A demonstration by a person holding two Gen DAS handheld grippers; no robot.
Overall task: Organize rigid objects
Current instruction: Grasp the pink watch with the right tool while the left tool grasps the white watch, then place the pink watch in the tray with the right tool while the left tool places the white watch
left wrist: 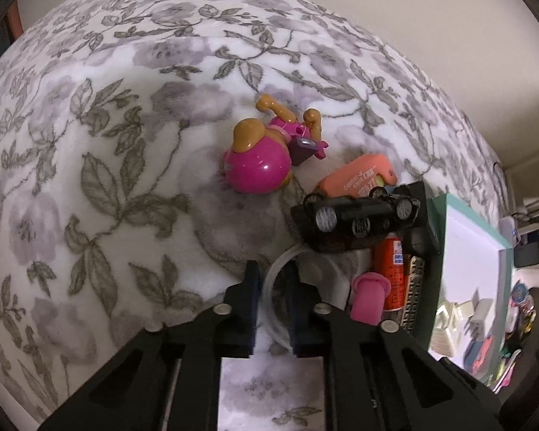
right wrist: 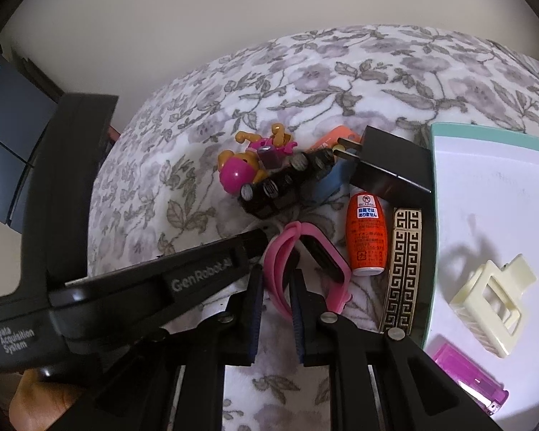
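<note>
While a floral blanket (left wrist: 90,179) spreads under a cream wall (right wrist: 197,18), the teal-rimmed tray (right wrist: 485,186) at three o'clock shows its hair claw (right wrist: 492,301) only rightward. Left gripper (left wrist: 273,280) pinches a clear ring (left wrist: 269,287); right gripper (right wrist: 276,287) clamps a pink watch strap (right wrist: 280,251).

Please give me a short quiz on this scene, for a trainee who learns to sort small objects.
1. True or false: the black toy car lies with its wheels up.
2. What is the right claw shut on? A: orange bottle. B: pink strap. C: black plug.
3. Which object lies in the white tray near the pink lighter?

Key: 1 true; 2 B; 3 the cream hair clip.
</note>
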